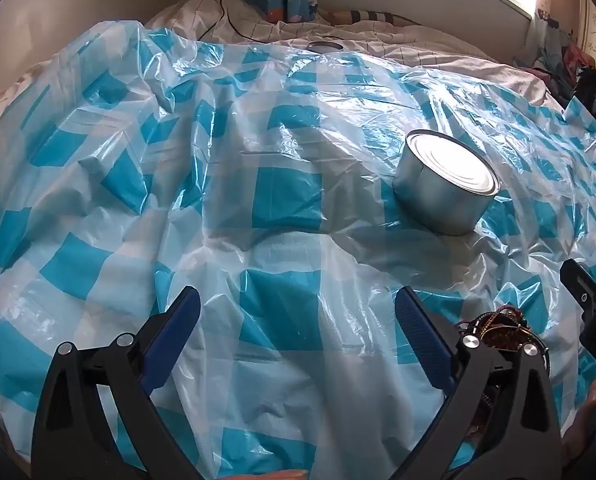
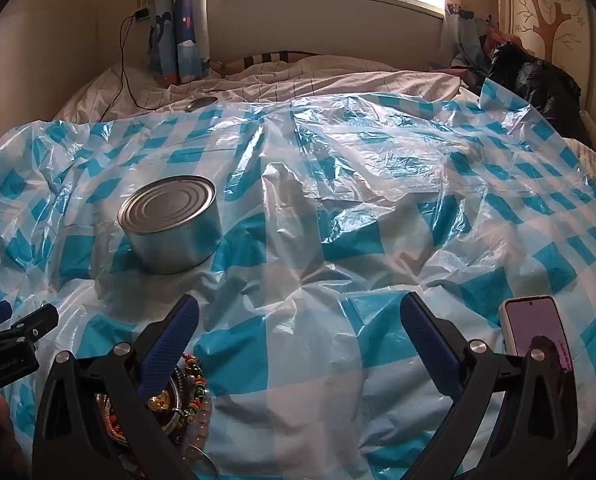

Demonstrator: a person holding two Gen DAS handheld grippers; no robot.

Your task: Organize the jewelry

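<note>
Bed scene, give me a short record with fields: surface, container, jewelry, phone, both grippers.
surface: blue-and-white checked plastic sheet over the bed
container: round silver metal tin, closed top, upright on the sheet
jewelry: pile of coloured beaded jewelry, near side of the tin
phone: smartphone with purple screen, far right
left gripper: open, empty
right gripper: open, empty

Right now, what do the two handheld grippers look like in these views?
Both match: the left gripper and right gripper each have black plastic triangular finger frames with silver round bolts and blue textured pads. Seen from the side, the right gripper's black body carries small white lettering, too blurred to read. No sleeves show.
</note>
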